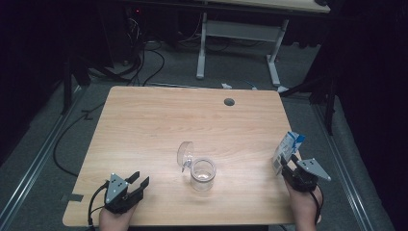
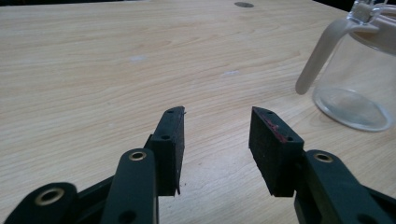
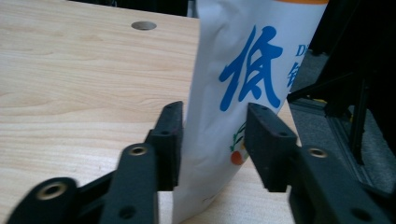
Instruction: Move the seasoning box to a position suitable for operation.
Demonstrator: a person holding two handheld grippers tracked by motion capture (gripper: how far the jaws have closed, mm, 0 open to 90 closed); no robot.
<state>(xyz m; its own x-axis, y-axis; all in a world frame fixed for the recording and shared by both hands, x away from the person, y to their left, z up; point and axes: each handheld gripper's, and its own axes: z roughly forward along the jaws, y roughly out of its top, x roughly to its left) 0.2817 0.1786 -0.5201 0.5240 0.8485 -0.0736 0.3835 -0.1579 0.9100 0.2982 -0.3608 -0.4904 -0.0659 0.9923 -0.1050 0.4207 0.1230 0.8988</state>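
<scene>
Two black jaws of the right gripper (image 3: pixel 214 140) sit on either flank of a white pouch (image 3: pixel 243 84) printed in blue; the pads appear to press its sides, so I read it as clamped, low on the body. In the high view the right gripper (image 1: pixel 290 169) stands at the table's right edge, near the front corner, with the pouch (image 1: pixel 286 151) upright just beyond it, its base seemingly on the wood.

Handling estimate: the pouch is a soft film pack, light, likely to buckle or fold under a hard squeeze and to sag above the grip point. The surface looks smooth, so slip is possible. Hold across the flat faces low to mid body, where the contents give some stiffness; avoid the thin top seal.

The left gripper (image 2: pixel 215 140) has its jaws apart with nothing between them, hovering over bare wood near the front left corner of the table (image 1: pixel 144 120). A clear glass jar (image 1: pixel 202 174) with its hinged lid (image 1: pixel 184 153) thrown open stands near the front edge, between the two grippers. Glass: rigid, fragile, slick.

View differences: the right gripper view gives the pouch print and the pad contact, which the high view renders too small. The left gripper view shows the jar (image 2: pixel 359 79) base and its pale hinge strap (image 2: pixel 322 51) close up. The high view alone gives the layout: jar and pouch well apart.
</scene>
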